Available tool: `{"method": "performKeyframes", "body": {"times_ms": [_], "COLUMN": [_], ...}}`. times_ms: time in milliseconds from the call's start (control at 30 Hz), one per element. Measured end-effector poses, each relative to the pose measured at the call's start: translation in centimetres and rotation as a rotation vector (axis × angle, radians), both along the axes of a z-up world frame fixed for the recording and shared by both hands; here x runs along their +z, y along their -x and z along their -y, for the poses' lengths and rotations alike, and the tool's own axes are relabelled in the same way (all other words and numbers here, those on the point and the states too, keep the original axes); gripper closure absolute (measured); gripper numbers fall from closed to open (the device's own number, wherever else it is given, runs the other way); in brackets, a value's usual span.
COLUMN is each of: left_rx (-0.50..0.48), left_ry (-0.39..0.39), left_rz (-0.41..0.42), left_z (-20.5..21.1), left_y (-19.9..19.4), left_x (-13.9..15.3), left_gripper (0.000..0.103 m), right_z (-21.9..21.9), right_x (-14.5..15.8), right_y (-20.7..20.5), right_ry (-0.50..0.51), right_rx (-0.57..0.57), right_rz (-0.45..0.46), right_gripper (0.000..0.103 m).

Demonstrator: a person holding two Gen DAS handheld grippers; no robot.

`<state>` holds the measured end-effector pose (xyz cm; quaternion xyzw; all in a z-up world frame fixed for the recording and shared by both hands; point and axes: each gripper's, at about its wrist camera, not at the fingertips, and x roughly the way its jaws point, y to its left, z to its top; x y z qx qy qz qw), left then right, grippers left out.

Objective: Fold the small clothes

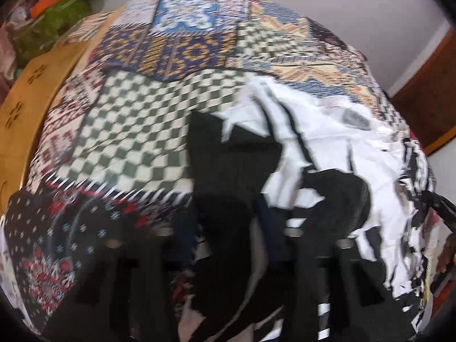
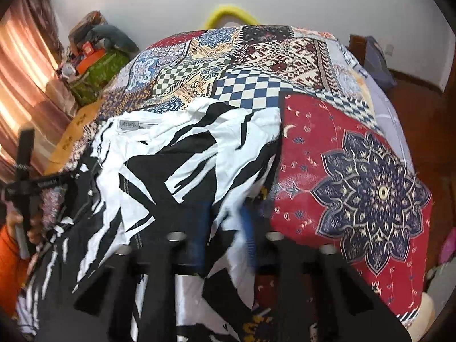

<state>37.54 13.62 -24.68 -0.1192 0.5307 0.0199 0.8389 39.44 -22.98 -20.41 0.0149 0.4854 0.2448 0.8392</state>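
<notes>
"Where is the shirt?"

"The black and white shirt lies crumpled on the bed, on top of the patchwork bedspread. Its white neck label faces up, near the far left edge of the cloth."

"What does the left hand-held gripper do?"

"Its two fingers stand close on each side of a black fold of the shirt. The cloth goes down between them. The picture is blurry there, so nobody can tell if they press it tight."

"And the right hand-held gripper?"

"Its blue pads sit on both sides of a white and black bit of the shirt's near edge. That spot is blurry too. The pads look near each other with cloth in the gap, but the squeeze cannot be seen."

"What else is there?"

"A yellow hoop peeks up behind the far end of the bed, against the pale wall. A green bag with orange boxes on it sits at the far left, next to a pink curtain. In the right view, a hand in an orange sleeve holds the other tool's handle at the left side."
</notes>
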Motion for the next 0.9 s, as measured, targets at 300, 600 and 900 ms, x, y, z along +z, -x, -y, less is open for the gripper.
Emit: {"method": "performKeyframes", "body": {"times_ms": [300, 600, 900], "left_rx": [-0.021, 0.032, -0.057], "left_ry": [-0.111, -0.181, -0.203], "left_rz": [0.051, 0.024, 0.033], "left_z": [0.9, -0.7, -0.6], "left_y": [-2.8, -6.3, 0.4], "left_x": [2.3, 2.0, 4.4], "left_gripper": [0.097, 0.094, 0.056], "right_z": [-0.8, -1.7, 0.5], "right_x": [1.2, 1.8, 4.3], "right_y": [-2.3, -3.9, 1.0], "right_ry": [0.033, 0.075, 0.057], "right_rx": [-0.005, -0.032, 0.024], "right_rz": [0.069, 0.105, 0.093], "right_gripper": [0.097, 0.093, 0.061]}}
